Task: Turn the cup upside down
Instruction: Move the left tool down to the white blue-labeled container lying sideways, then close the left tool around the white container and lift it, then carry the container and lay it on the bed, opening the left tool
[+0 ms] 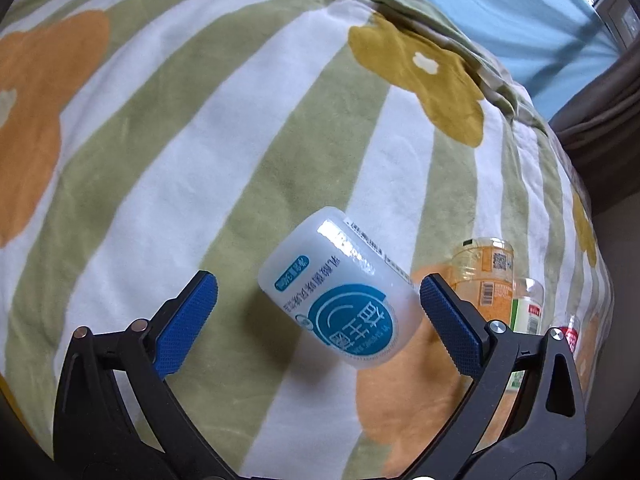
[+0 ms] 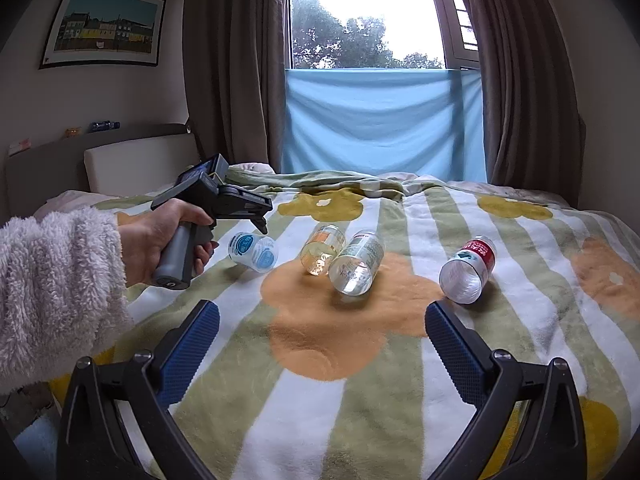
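A white plastic cup with a blue round label (image 1: 340, 292) lies on its side on the striped flower blanket (image 1: 200, 140). My left gripper (image 1: 320, 316) is open, its blue pads on either side of the cup, not touching it. In the right wrist view the same cup (image 2: 253, 251) lies just beyond the hand-held left gripper (image 2: 262, 222). My right gripper (image 2: 322, 344) is open and empty, low over the blanket (image 2: 340, 400), well short of the cups.
Three clear cut-bottle cups lie on their sides: an orange-labelled one (image 2: 322, 249), a green-labelled one (image 2: 357, 267) touching it, and a red-labelled one (image 2: 468, 270) to the right. The bed's headboard (image 2: 132, 164) is left, curtains and window behind.
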Demonstrator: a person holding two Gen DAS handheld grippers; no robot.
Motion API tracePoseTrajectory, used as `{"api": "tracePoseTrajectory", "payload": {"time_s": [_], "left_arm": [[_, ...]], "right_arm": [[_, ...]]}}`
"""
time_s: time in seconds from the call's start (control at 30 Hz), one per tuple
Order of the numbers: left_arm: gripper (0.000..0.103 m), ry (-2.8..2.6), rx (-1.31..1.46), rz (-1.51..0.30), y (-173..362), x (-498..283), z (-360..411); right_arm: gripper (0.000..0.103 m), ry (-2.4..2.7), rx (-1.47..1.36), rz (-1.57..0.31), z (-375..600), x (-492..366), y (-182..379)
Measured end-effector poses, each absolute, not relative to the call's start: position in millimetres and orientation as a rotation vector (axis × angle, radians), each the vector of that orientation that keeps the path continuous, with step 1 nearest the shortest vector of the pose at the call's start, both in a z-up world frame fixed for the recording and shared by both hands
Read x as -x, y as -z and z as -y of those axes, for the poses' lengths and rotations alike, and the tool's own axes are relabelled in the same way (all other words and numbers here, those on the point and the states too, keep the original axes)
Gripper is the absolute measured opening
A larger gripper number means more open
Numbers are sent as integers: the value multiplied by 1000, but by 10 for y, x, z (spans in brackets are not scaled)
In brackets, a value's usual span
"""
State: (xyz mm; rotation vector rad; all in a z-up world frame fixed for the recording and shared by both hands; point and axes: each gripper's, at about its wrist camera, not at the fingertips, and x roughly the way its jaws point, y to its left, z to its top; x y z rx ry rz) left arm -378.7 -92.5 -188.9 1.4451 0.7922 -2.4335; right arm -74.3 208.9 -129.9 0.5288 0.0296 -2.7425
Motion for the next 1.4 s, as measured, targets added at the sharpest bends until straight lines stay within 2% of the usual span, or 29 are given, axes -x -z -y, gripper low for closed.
{"api": "tracePoseTrajectory", "payload": {"time_s": [0.2, 0.33, 0.37, 0.5, 0.77, 1.2, 1.4], "left_arm": [[101, 2355, -1473, -919, 2057, 4025, 990], [85, 2346, -1502, -988, 2129, 4179, 964], [82, 2348, -1514, -989, 2137, 4213, 942], [81, 2371, -1520, -923, 2104, 4291, 875], [78, 2396, -1536, -920, 2053, 4259, 915], [74, 2629, -1696, -725, 1505, 3757, 603], [74, 2739, -1902, -532, 1314, 3236, 129]], "right_arm": [[103, 2726, -556, -28, -2111, 808, 1412], [103, 2724, -576, -16, -2132, 862, 1473], [103, 2726, -580, -15, -2139, 870, 1484], [103, 2727, -596, 8, -2183, 910, 1519], [103, 2731, -593, 23, -2192, 914, 1520], [103, 2748, -534, 28, -2173, 787, 1344], [103, 2764, -497, 56, -2207, 617, 1211]]}}
